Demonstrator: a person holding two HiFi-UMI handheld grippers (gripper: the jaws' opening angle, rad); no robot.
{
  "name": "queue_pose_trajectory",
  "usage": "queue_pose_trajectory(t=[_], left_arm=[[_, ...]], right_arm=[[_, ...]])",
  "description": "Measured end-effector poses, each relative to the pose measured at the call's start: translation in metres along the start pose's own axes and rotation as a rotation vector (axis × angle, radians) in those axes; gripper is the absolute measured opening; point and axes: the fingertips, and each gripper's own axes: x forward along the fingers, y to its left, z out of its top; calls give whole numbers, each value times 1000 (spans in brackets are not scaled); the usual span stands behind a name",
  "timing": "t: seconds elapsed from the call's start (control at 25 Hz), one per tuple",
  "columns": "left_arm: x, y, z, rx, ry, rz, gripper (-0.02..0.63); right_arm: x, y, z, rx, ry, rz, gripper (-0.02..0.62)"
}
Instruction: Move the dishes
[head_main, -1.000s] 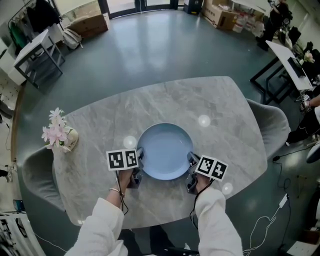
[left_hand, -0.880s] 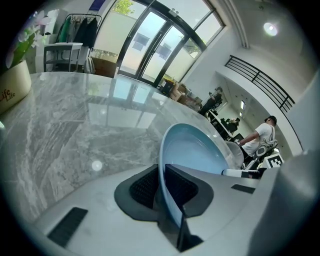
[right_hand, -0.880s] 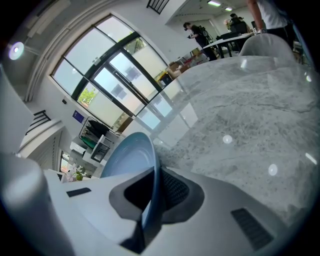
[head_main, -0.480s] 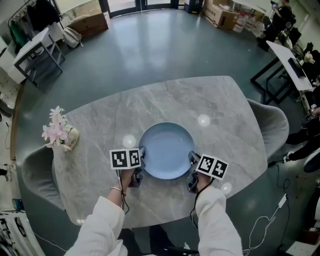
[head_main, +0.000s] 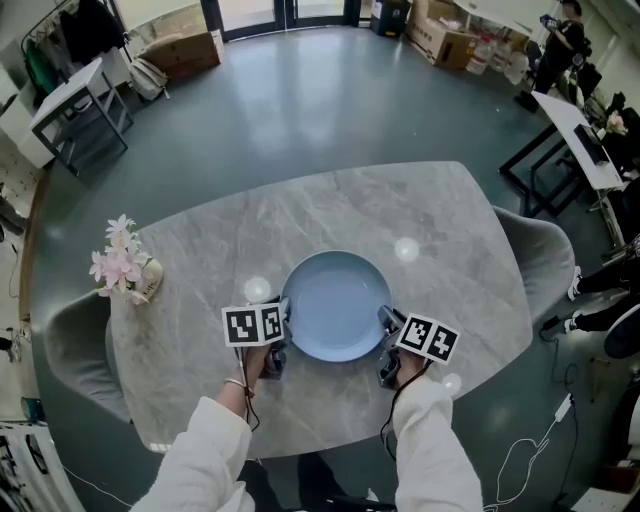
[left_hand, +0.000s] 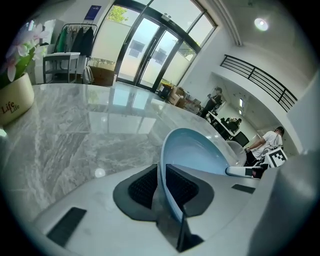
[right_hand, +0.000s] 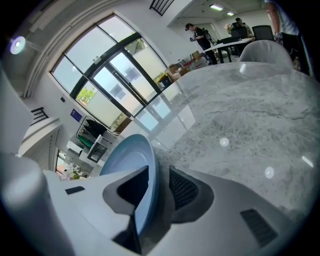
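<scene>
Head view:
- Pale blue plate (head_main: 335, 305) lies on the grey marble table (head_main: 420, 205), on the near half, about midway left to right.
- Left gripper (head_main: 282, 322) sits at the plate's near-left rim, right gripper (head_main: 388, 328) at its near-right rim. Each is held by a hand in a white sleeve.
- Potted pink flowers (head_main: 124, 270) stand at the table's left edge, well apart from the plate.
- Grey chairs stand at the left (head_main: 70, 350) and right (head_main: 545, 255) ends of the table.

Left gripper view:
- Jaws of the left gripper (left_hand: 162, 184) are pinched on the plate (left_hand: 200, 150). The rim runs through the narrow gap, with a ribbed pad on each side.
- The cream flower pot (left_hand: 12, 102) at far left reads "Life".
- A black-and-white marker cube (left_hand: 277, 157) shows beyond the plate.

Right gripper view:
- Jaws of the right gripper (right_hand: 159, 187) are clamped on the plate (right_hand: 127, 160) rim, with a pad against each face.
- The table (right_hand: 245, 115) stretches away to the right.
- No other writing is legible.
</scene>
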Motion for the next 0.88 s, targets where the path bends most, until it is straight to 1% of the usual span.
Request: queue_pose_trajectory(t=[0.2,0.36,0.44,0.52,0.6,0.72,0.88], left_arm=[[-14,2,2,0,-23,-3,79],[-29,1,5,6,-41,-8,97],[-37,-1,4,12,-50,-11,104],[-45,-5,1,16,-55,-23,106],[-56,-10,-4,16,-60,-38,106],[-75,-15,-11,18,-73,-56,106],[-108,-26,-21,31,-96,-102,106]], right_arm=[[-9,-3,-2,12,-24,-15,183],[-21,-5,-2,-13,-48,-39,189],[-32,-5,-2,-15,-71,-37,193],[-46,0,1,-7,-121,-6,195],[-63,10,3,-9,-188,46,195],[-90,24,-3,-43,-275,86,192],[-128,45,-20,-92,-380,121,153]])
